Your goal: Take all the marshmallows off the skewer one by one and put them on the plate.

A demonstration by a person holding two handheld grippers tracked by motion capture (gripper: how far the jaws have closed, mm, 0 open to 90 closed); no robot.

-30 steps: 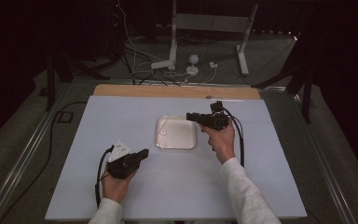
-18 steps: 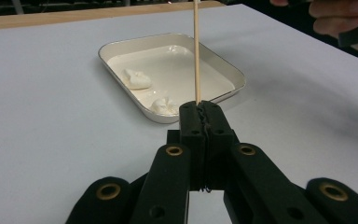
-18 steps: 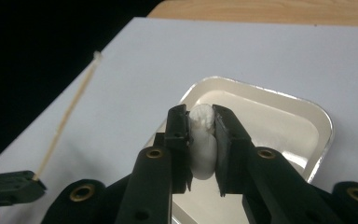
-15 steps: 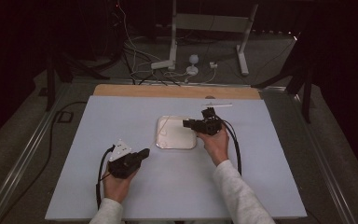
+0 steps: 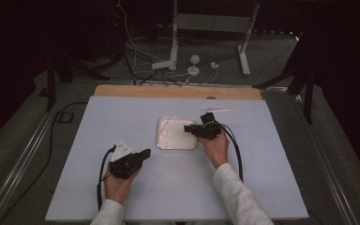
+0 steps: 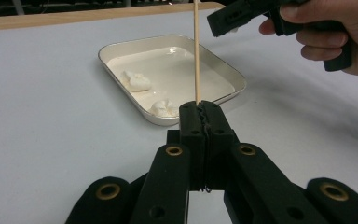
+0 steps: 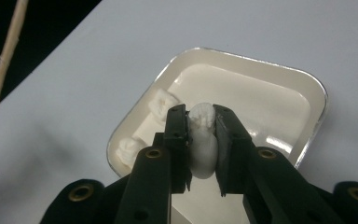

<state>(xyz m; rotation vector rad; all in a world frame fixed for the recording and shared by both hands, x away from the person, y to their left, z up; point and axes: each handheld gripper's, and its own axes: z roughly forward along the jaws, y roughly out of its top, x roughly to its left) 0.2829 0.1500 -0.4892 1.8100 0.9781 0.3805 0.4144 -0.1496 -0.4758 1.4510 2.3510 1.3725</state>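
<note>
Right gripper (image 7: 200, 122): clamped on a white marshmallow (image 7: 202, 140), held above the tray (image 7: 318, 98).
Right hand (image 5: 215, 146): raised off the table, wrist bent, the gripper aimed left over the tray's near right corner.
Left gripper (image 6: 199, 112): closed on a thin wooden skewer (image 6: 196, 46), which stands upright.
Left hand (image 5: 118, 185): kept low near the table's front edge, well apart from the tray.
Tray contents: other white marshmallows (image 6: 135, 80) are seen inside.
Table (image 5: 122, 117): covered in pale blue-white.
</note>
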